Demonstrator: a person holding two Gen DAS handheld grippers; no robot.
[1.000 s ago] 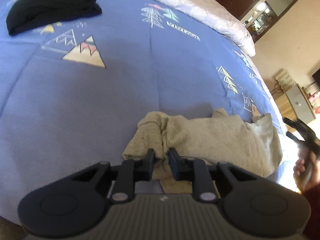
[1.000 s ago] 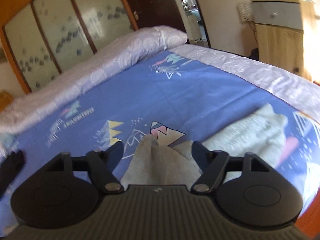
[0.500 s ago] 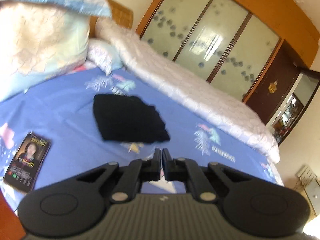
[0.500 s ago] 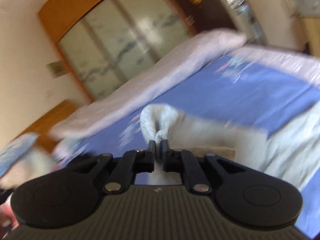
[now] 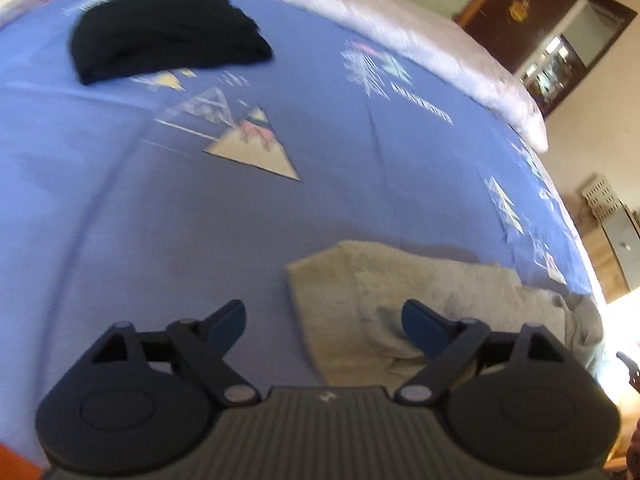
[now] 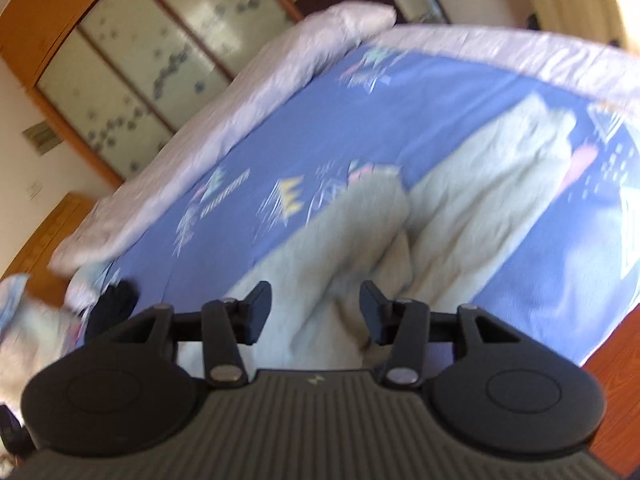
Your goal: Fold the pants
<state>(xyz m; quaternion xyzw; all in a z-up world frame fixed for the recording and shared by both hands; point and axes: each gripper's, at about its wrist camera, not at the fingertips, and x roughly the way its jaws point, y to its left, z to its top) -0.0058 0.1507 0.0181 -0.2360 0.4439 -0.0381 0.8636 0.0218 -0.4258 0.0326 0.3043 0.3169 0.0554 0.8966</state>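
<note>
The left gripper (image 5: 322,320) stands wide, its jaws having just been opening, and nothing is pinched between them. Its right finger (image 5: 424,326) hangs over the near-left end of the beige pants (image 5: 436,292), while the left finger is over bare blue bedspread (image 5: 192,216); whether the right pad touches the cloth cannot be told. The pants lie in a folded heap at the near right of the bed, close to its edge.

The right gripper (image 6: 315,310) is about half spread, its jaws also having just been opening. The pants (image 6: 472,200) run between the two pads and away toward the far right, but the pads stand clear of the fabric on both sides (the picture is blurred by motion, so fine contact is hard to judge).

A folded black garment (image 5: 164,34) lies at the far left of the bedspread, well apart from the pants. The spread carries printed triangles and tree shapes, and short lines of lettering beside them, too smeared to read. A pale quilt (image 5: 400,28) borders the far edge.
</note>
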